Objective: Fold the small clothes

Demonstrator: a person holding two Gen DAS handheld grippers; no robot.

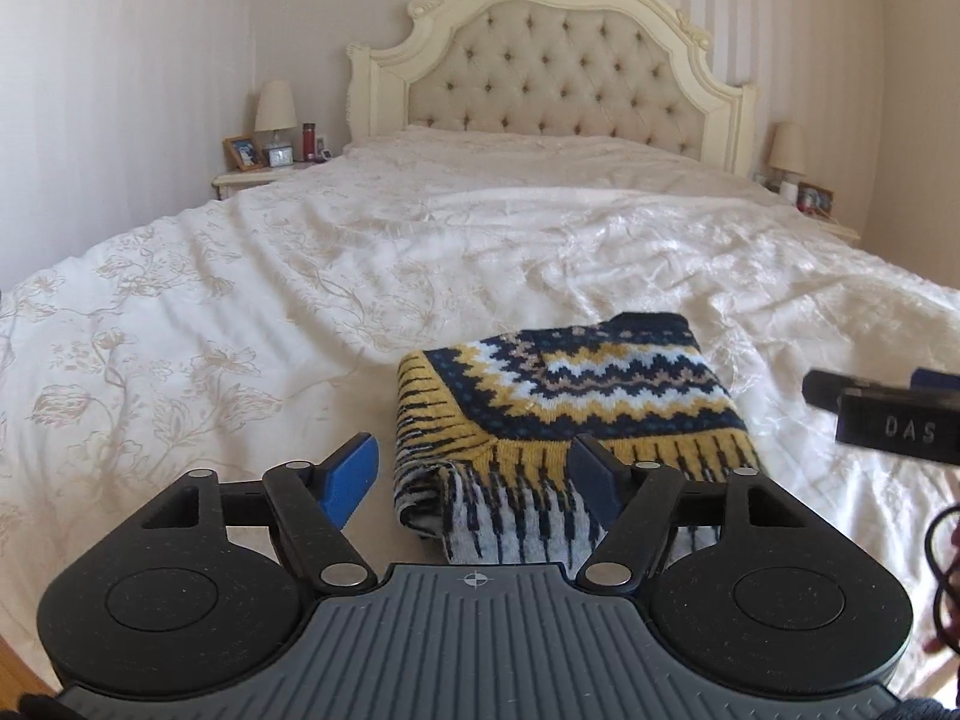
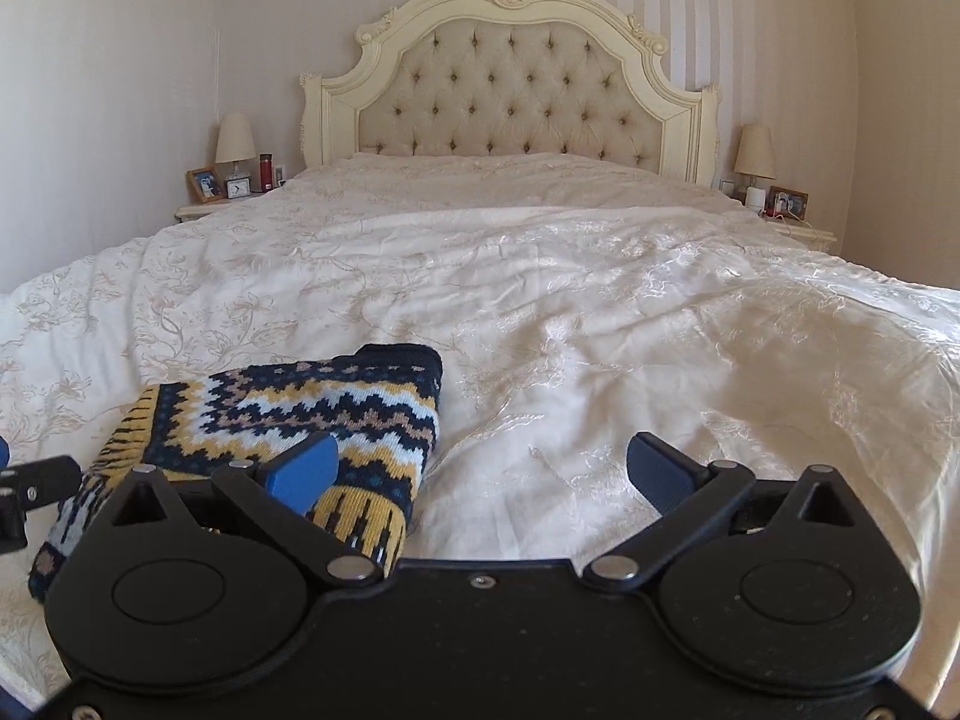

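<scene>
We judge the fold essentially complete: the patterned knit garment (image 1: 570, 414) lies as a compact folded bundle near the foot of the white bedspread (image 1: 240, 312), with the left gripper (image 1: 471, 474) and right gripper (image 2: 480, 468) both spread wide, grasping nothing, leaving at most tidying.

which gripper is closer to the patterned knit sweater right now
Left. The left gripper has its open jaws straddling the near edge of the folded sweater. The right gripper, also open, sits off the sweater's right side over bare bedspread.
</scene>
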